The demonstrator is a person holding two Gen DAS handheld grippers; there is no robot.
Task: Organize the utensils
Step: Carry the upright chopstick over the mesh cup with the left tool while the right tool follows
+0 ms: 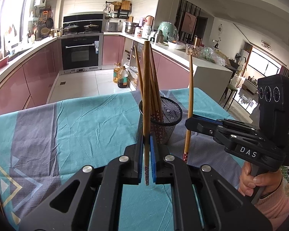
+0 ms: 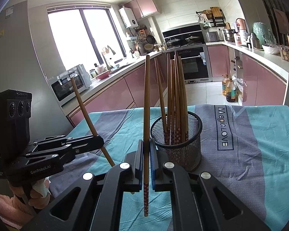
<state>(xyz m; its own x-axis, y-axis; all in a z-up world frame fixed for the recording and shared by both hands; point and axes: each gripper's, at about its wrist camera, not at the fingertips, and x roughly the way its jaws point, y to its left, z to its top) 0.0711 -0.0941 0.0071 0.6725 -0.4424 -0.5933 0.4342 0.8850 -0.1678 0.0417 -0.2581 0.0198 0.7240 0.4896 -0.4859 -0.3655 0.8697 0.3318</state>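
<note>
Gripping near the patterned ends, each tool (image 1: pixel 146 154) (image 2: pixel 146 159) is clamping one light, stiff, slippery chopstick (image 1: pixel 146 96) (image 2: pixel 146 105) beside the mesh cup (image 2: pixel 178 144).

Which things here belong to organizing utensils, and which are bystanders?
Job:
- mesh holder with chopsticks
- chopstick in left hand-held gripper
- chopstick in right hand-held gripper

Bystanders:
- oil bottles
- microwave
</note>
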